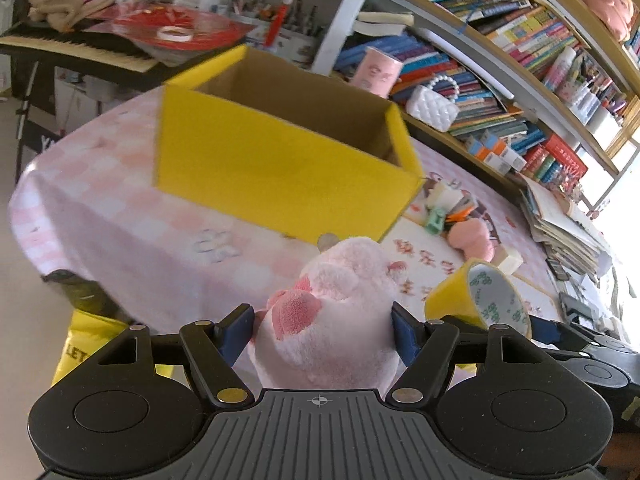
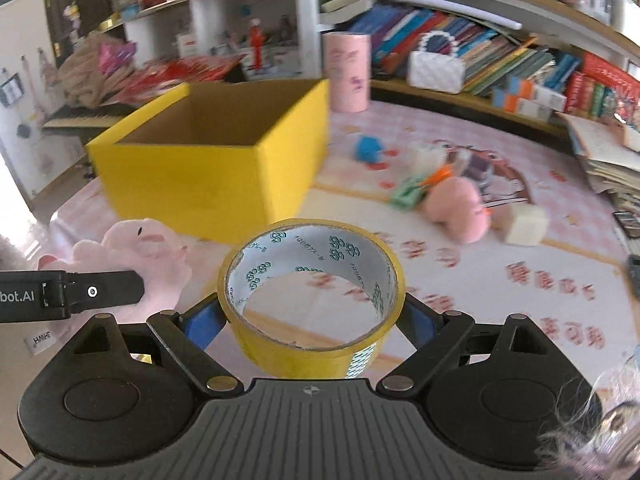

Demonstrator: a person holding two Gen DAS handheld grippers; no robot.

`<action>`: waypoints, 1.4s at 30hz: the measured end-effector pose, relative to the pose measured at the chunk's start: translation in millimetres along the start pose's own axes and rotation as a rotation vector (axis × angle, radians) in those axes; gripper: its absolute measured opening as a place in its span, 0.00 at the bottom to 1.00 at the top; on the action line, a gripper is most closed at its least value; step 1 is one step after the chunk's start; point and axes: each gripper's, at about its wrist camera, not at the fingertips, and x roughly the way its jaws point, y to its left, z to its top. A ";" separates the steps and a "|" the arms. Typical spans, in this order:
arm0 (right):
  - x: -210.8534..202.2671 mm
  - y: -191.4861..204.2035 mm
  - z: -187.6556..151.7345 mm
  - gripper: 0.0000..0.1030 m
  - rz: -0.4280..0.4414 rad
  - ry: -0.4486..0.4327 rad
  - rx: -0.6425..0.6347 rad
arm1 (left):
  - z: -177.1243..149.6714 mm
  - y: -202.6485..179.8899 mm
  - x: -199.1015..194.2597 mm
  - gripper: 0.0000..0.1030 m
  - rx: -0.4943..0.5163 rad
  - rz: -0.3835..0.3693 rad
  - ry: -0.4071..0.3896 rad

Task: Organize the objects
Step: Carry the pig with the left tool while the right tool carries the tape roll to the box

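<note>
My left gripper (image 1: 323,332) is shut on a pink plush toy (image 1: 336,304) and holds it above the table, in front of the open yellow cardboard box (image 1: 280,160). My right gripper (image 2: 312,320) is shut on a yellow tape roll (image 2: 312,292), held just right of the plush. The plush also shows in the right wrist view (image 2: 136,252), with the left gripper's finger (image 2: 100,290) across it. The tape roll shows at the right of the left wrist view (image 1: 476,296). The box (image 2: 208,168) looks empty inside.
On the pink tablecloth (image 2: 520,280) lie a second pink plush (image 2: 456,208), a green clip (image 2: 408,194), white blocks (image 2: 524,224) and a blue toy (image 2: 368,150). A pink canister (image 2: 348,72) stands behind the box. Bookshelves (image 2: 500,60) line the back.
</note>
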 end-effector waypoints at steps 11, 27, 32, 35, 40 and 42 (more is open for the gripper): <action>-12.5 71.1 -20.4 0.87 0.037 -0.007 -0.009 | -8.2 59.2 -40.4 0.69 -0.022 0.017 -0.030; -25.2 103.0 -18.5 0.87 0.033 -0.020 -0.025 | -0.1 78.3 -59.4 0.69 -0.008 -0.022 -0.086; -21.8 104.0 -8.6 0.87 0.036 -0.042 -0.021 | 12.1 76.5 -58.4 0.69 0.011 -0.023 -0.117; -18.8 101.4 2.4 0.87 0.035 -0.068 -0.018 | 24.7 75.7 -56.4 0.69 0.019 -0.018 -0.141; -12.5 96.0 29.2 0.87 0.015 -0.151 -0.025 | 55.5 69.9 -52.7 0.69 0.028 -0.019 -0.209; -7.8 93.8 43.5 0.87 0.008 -0.191 -0.033 | 70.9 65.8 -48.8 0.70 0.039 -0.019 -0.238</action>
